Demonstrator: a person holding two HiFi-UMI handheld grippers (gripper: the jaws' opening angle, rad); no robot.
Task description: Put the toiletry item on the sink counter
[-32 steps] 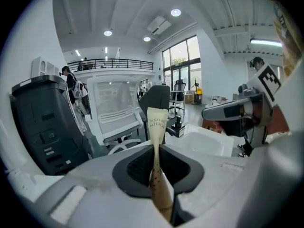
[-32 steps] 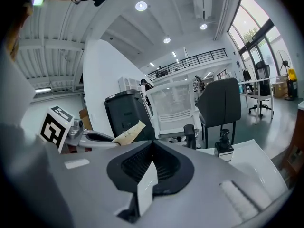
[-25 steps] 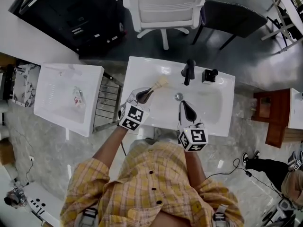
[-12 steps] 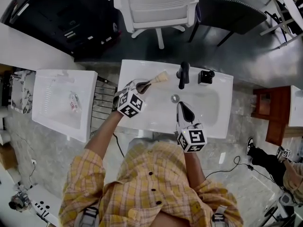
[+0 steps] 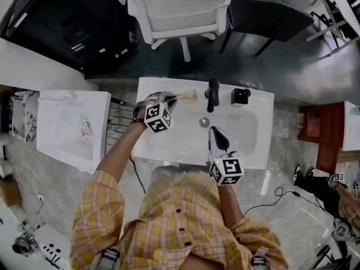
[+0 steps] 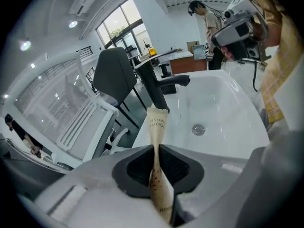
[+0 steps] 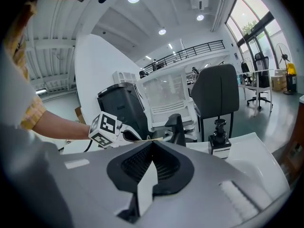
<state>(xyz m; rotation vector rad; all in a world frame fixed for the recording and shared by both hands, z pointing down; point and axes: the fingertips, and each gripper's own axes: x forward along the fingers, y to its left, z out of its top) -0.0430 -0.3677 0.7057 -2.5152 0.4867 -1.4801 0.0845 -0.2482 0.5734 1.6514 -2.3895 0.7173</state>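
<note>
While the right hand-held gripper (image 5: 217, 135) has stayed over the basin's front rim, the head view shows that the left hand-held gripper (image 5: 167, 99) has carried the wrapped toothbrush (image 5: 187, 95) from the basin's left side towards the back ledge of the tabletop (image 5: 151, 86). The wrapper's free end now lies just beside the faucet (image 5: 212, 93), and the soap dispenser (image 5: 241, 96) stands beyond it. By my judgement the item is over its spot and only lowering and letting go remain. From this height I cannot tell whether the wrapper touches the ledge.

In the left gripper view the jaws are clenched on the wrapper, which stands up between them towards the faucet. Its lower end is lost inside the jaws, and the print is only partly legible.

In the right gripper view the jaw tips meet with nothing between them. The right gripper's own body hides most of the basin, and the toothbrush shows only as a thin sliver above the tips.
</note>
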